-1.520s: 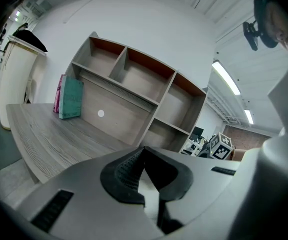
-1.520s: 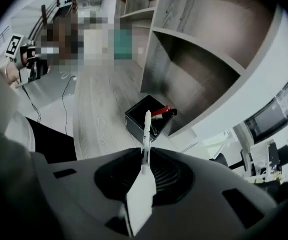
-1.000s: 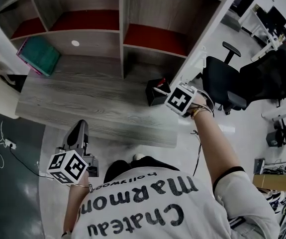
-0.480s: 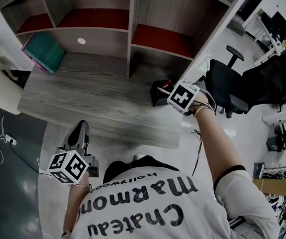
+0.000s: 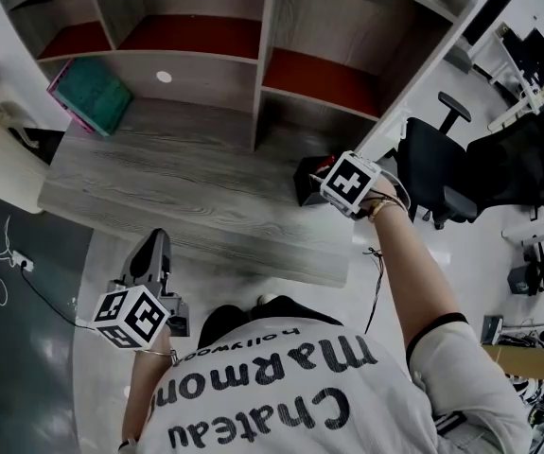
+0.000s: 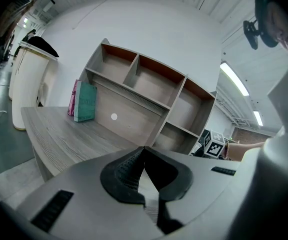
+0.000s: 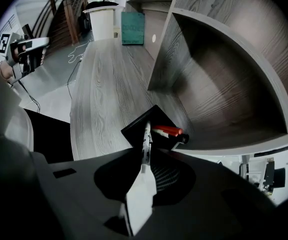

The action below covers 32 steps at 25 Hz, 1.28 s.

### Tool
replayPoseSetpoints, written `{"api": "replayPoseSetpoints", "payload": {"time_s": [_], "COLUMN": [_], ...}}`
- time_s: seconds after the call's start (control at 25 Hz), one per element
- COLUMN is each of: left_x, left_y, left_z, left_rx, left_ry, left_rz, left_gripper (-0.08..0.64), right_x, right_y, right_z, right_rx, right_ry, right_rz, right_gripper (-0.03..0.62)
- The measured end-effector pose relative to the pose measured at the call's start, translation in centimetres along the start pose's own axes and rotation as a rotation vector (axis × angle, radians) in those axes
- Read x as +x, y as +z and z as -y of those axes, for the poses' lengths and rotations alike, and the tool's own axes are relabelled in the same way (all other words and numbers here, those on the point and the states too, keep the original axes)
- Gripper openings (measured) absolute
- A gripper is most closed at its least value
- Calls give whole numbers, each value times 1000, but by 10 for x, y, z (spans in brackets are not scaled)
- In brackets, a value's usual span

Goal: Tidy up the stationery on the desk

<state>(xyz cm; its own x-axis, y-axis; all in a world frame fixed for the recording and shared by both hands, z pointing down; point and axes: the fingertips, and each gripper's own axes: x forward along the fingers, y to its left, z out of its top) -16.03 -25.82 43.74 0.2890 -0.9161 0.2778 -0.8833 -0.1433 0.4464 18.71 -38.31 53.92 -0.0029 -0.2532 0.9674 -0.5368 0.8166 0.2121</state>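
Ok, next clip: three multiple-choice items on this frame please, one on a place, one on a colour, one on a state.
1. Where on the desk does the teal book stand?
A) far left
B) near right
C) middle

2. What colour is the marker in the holder?
A) blue
B) red
C) green

3. The right gripper is:
A) open, empty
B) shut on a pen
C) shut on the book

Answers: 1 A, the head view shows it at the desk's far left end; 2 B, a red barrel lies in the black holder; 3 B, the jaws pinch the white pen above the holder.
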Motion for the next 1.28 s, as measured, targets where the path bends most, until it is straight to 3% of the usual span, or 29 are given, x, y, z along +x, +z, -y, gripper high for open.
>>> {"api": "replayPoseSetpoints", "payload": {"time_s": [0.44, 0.88, 1.28], "left_x": [5, 8, 7], "left_y": [2, 5, 3], "left_z": [-14, -21, -24], "left_rx": [-13, -9, -10], "left_ry": [10, 2, -20], "left_rz": [-6, -14, -33], "left_gripper": [15, 15, 15], "right_x": [10, 15, 15], "right_y": [20, 19, 17], "right_z": [7, 14, 5], "right_rx": [-12, 68, 153], "right_ry": [-2, -25, 4], "right_rz": [29, 54, 80], "right_gripper": [69, 78, 77]}}
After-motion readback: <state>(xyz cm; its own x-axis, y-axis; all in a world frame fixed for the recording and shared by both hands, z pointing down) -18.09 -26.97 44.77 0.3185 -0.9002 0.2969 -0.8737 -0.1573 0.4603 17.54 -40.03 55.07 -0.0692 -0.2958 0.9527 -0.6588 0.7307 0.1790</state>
